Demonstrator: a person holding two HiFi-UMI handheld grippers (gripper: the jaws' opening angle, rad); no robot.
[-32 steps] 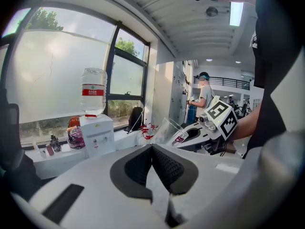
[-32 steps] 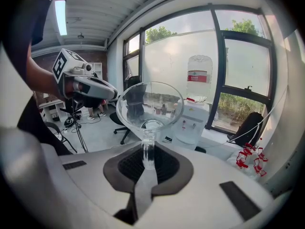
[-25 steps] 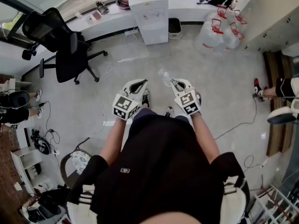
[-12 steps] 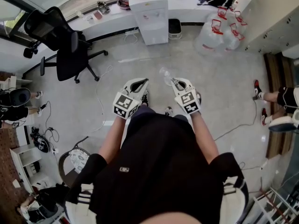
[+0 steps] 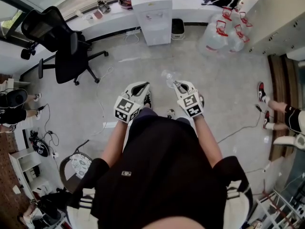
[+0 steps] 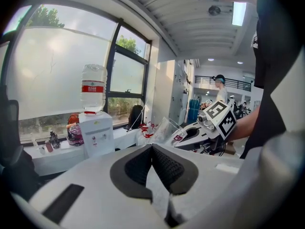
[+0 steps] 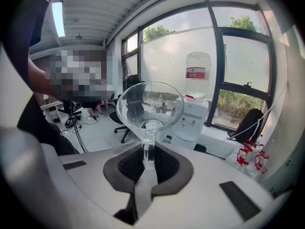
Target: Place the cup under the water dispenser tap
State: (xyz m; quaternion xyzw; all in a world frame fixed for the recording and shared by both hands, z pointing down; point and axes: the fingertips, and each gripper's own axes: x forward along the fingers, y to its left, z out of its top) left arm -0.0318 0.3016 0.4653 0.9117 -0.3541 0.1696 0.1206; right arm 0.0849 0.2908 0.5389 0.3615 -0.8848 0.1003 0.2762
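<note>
Pinching clear plastic cup [image 7: 150, 104] in right claw [image 7: 148, 162], up in air above floor [image 5: 224, 89], in front of body. Carrying left claw [image 6: 153, 162] pressed together, empty, just beside right. Facing white water dispenser [image 5: 153, 14] with bottle on top, standing against window desk [image 5: 109, 19], well apart from cup. Noting black office chair [image 5: 66, 46] left of dispenser.

head view: steeply down from above | left/right gripper views: looking ahead | all share: distant water dispenser [image 5: 151, 13]
</note>
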